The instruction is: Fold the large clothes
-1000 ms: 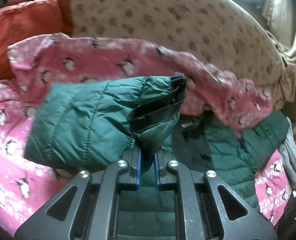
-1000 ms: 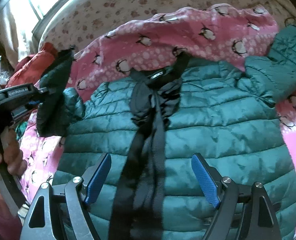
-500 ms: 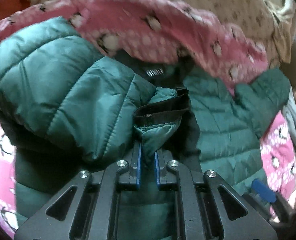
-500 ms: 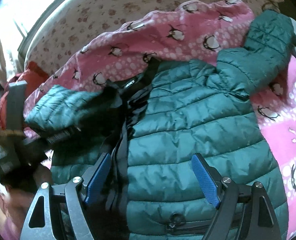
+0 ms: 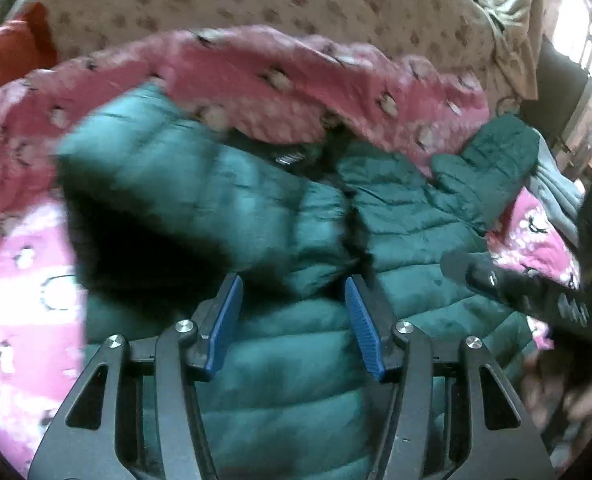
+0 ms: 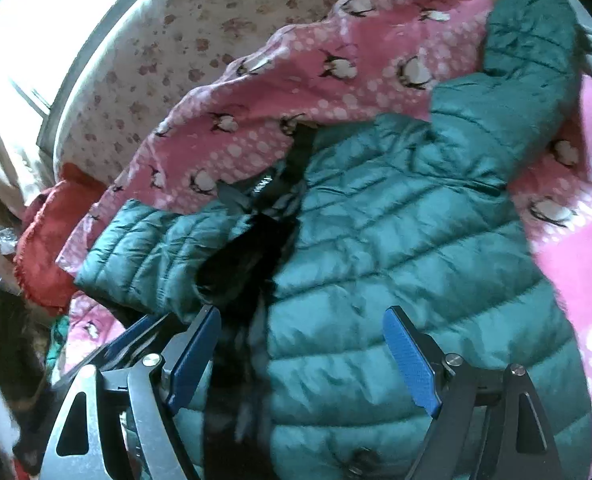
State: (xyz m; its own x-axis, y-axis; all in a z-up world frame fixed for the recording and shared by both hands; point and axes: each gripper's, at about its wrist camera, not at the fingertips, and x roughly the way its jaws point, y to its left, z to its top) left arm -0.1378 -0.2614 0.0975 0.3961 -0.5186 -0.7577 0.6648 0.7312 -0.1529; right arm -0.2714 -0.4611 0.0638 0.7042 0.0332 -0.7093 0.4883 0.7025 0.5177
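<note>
One sleeve (image 6: pixel 156 248) now lies folded across the green puffer jacket (image 6: pixel 395 264) on the pink penguin blanket (image 6: pixel 335 76). Left gripper (image 5: pixel 294 320), clamped on its cuff a second ago, has released; right gripper (image 6: pixel 301 356) also stands apart. Far sleeve (image 6: pixel 527 80) remains unfolded.

- Your left gripper (image 5: pixel 294 322): jaws spread wide, blue pads (image 5: pixel 224 322) facing each other w/ a clear gap between, nothing clamped.
- Left gripper points fwd and down; black finger frames fill the lower part of the left wrist view.
- Your right gripper (image 6: pixel 303 360): jaws wide apart as well, blue pads (image 6: pixel 411 362) angled outward, nothing pinched between them.
- Left gripper (image 6: pixel 136 340) also shows in the right wrist view, just beside the right gripper's left finger, at lower left; contact can't be told.
- Right gripper body (image 5: pixel 515 288) shows blurred at the right edge of the left wrist view.
</note>
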